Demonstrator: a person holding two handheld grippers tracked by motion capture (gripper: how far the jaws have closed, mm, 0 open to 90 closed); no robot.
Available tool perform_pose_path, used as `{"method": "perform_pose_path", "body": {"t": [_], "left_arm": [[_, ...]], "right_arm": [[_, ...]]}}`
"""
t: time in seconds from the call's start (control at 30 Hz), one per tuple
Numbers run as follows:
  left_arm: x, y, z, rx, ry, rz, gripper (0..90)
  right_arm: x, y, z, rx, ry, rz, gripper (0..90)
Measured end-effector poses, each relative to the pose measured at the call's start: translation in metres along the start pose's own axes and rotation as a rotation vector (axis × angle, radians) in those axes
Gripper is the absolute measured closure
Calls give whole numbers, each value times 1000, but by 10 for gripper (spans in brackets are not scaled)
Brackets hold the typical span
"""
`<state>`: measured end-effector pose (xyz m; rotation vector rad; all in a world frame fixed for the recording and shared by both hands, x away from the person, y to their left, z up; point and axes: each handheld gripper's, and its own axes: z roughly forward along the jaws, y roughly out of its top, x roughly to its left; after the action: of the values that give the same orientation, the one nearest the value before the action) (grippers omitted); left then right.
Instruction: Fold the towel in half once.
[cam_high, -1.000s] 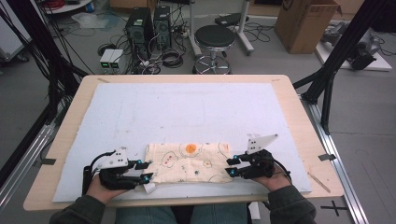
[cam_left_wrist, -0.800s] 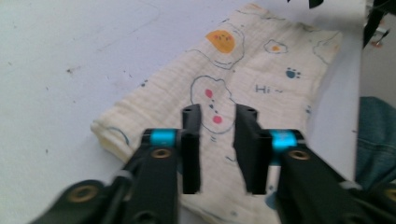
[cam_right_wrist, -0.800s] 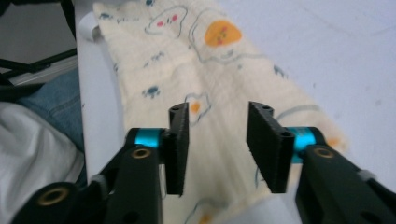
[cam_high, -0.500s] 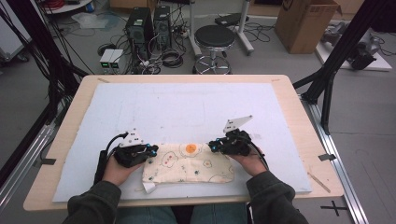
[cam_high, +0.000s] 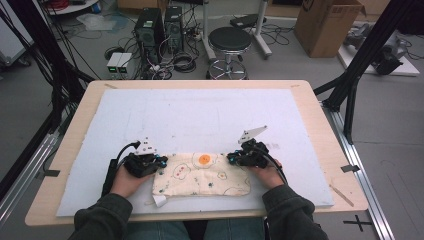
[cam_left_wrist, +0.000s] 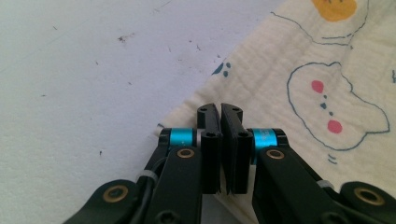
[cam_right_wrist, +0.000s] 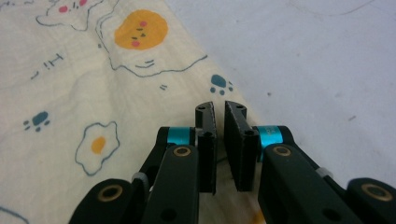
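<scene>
High view: left tool (cam_high: 159, 163) and right tool (cam_high: 232, 159) pinch cloth (cam_high: 202, 176) corners.

Nothing readable is showing anywhere: no words, brand names or numbers are standing out on any surface. The cream cloth (cam_high: 200, 175) is carrying only printed drawings, namely an orange round face, fried eggs, blue paw prints and outlined animal heads with pink cheeks; a few small blue strokes beside them are looking like marks rather than letters. The cardboard box (cam_high: 327, 22) on the floor is bearing a dark mark near its top edge, too small to make out. A black cross of tape (cam_high: 361, 221) is lying on the floor as the one plain sign.
</scene>
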<state>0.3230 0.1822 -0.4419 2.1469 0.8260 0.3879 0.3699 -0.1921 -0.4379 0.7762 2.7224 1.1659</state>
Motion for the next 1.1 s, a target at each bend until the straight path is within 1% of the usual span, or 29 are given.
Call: {"method": "perform_pose_path", "body": {"t": [0.03,0.07,0.1,0.27,0.4,0.47,0.53,0.57,0.63,0.7,0.73,0.8,0.87,0.97,1.0,1.03,1.07,1.1], "left_arm": [[1,0,0,1,-3,4,859],[1,-1,0,-2,-4,-4,858],[1,-1,-1,-1,-3,-2,859],[3,-2,-1,-5,-9,-6,859],[3,-2,-1,-6,-9,-7,859],[3,-2,-1,-7,-11,-6,857],[3,-2,-2,-9,-19,0,839],[3,-2,-3,-18,-25,-10,824],[4,-1,-5,-39,-36,-11,791],[5,-1,-8,-69,-30,-25,731],[5,0,-9,-84,-22,-33,671],[8,0,-10,-103,-2,-46,625],[11,0,-10,-108,17,-70,576],[16,-1,-8,-108,47,-111,543],[18,-1,-7,-96,60,-119,527],[19,-1,-7,-90,58,-129,525],[20,-2,-5,-89,56,-140,527],[21,-2,-4,-78,54,-142,534]], "right_arm": [[0,-1,-1,0,-6,-4,835],[-1,-3,-3,-1,-17,-1,834],[-2,-4,-4,-3,-14,3,835],[-9,-13,-12,-12,-30,30,834],[-11,-17,-16,-20,-34,44,828],[-10,-17,-16,-19,-34,35,803],[-8,-16,-16,-34,-25,29,771],[-7,-15,-18,-49,-22,21,767],[-7,-13,-23,-88,-26,29,748],[-9,-13,-28,-110,-42,39,732],[-11,-13,-29,-118,-53,43,723],[-15,-15,-32,-115,-62,75,708],[-19,-16,-32,-110,-67,91,689],[-24,-17,-30,-91,-75,111,661],[-25,-17,-29,-87,-73,113,649],[-26,-17,-27,-72,-66,125,645],[-26,-17,-25,-69,-63,121,644],[-27,-17,-23,-62,-61,121,644]]}}
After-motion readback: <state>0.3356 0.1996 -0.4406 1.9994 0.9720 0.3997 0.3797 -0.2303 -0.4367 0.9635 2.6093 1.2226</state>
